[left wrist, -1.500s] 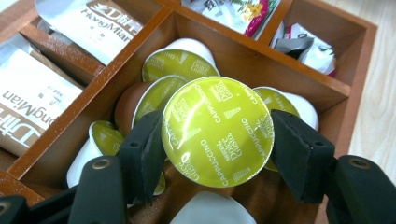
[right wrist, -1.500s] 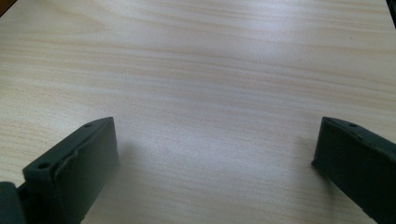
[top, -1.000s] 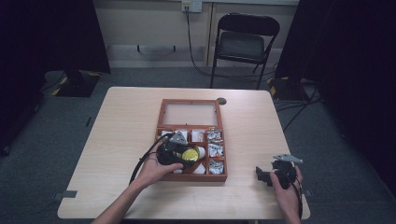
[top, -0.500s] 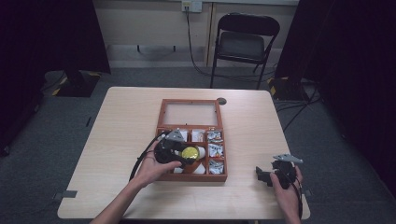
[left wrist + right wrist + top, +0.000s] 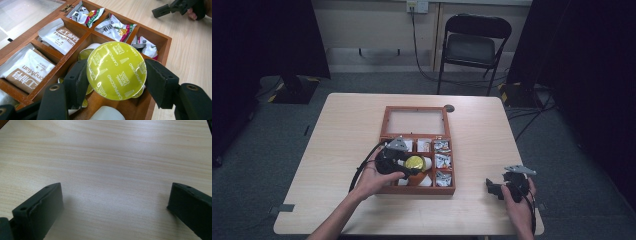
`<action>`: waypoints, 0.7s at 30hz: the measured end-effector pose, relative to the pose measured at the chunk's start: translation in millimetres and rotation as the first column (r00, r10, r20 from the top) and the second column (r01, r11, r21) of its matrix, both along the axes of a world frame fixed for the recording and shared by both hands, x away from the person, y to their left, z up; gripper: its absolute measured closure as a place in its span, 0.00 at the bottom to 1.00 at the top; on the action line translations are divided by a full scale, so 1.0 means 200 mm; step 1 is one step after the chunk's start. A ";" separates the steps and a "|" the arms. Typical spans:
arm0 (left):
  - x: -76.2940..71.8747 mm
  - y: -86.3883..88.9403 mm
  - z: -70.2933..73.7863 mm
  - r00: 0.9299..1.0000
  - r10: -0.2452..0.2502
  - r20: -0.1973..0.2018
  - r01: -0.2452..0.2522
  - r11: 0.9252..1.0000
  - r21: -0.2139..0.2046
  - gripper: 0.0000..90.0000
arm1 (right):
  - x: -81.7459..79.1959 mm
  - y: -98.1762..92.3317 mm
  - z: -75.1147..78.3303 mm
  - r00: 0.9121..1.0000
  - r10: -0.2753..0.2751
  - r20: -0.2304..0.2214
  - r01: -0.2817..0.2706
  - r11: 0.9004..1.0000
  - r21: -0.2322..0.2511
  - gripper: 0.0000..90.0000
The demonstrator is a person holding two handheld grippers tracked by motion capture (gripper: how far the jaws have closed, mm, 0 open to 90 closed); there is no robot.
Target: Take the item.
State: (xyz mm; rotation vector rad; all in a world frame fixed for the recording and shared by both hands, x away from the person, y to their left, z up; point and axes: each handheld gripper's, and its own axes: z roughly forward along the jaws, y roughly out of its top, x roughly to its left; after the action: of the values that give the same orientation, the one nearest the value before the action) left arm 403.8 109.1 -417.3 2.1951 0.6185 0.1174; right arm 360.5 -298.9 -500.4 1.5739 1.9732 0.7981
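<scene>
A wooden box (image 5: 417, 190) divided into small compartments is seen on a pale table (image 5: 337, 130), with its glass lid laid open at the far side. A yellow-green coffee capsule (image 5: 116, 70) marked "cappuccino" is gripped by the left gripper (image 5: 115, 75); the jaws are pressed against its rim from two opposite sides, so they are closed only as far as the capsule's width allows. The capsule is held just above a middle compartment of the box, its foil face tilted toward the camera, with more capsules (image 5: 86, 53) lying beneath it. White sachets (image 5: 60, 36) and colourful packets (image 5: 116, 28) are seen in the neighbouring compartments. The right gripper (image 5: 507, 186) is rested on bare table well to the right of the box, its jaws held wide apart with nothing between them. The left hand is judged much the nearer to the box, so the coming move likely depends on the open compartment directly under the capsule.
</scene>
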 end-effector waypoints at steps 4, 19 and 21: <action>0.00 0.02 0.02 1.000 0.005 0.007 -0.005 1.000 -0.007 0.42 | 0.00 0.00 0.00 1.000 -0.001 0.000 0.001 1.000 0.000 0.00; 0.00 0.12 0.07 0.999 0.041 0.034 -0.041 0.999 -0.008 0.42 | 0.00 0.00 0.00 1.000 0.000 0.000 0.000 1.000 0.000 0.00; 0.00 0.13 0.07 0.998 0.044 0.033 -0.044 0.999 -0.008 0.42 | 0.00 0.00 0.00 1.000 0.000 0.000 0.000 1.000 0.000 0.00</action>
State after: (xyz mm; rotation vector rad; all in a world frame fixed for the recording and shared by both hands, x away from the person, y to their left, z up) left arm 403.8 135.7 -402.9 2.1691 0.6482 0.1745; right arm 360.7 -298.9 -500.4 1.5735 1.9736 0.7981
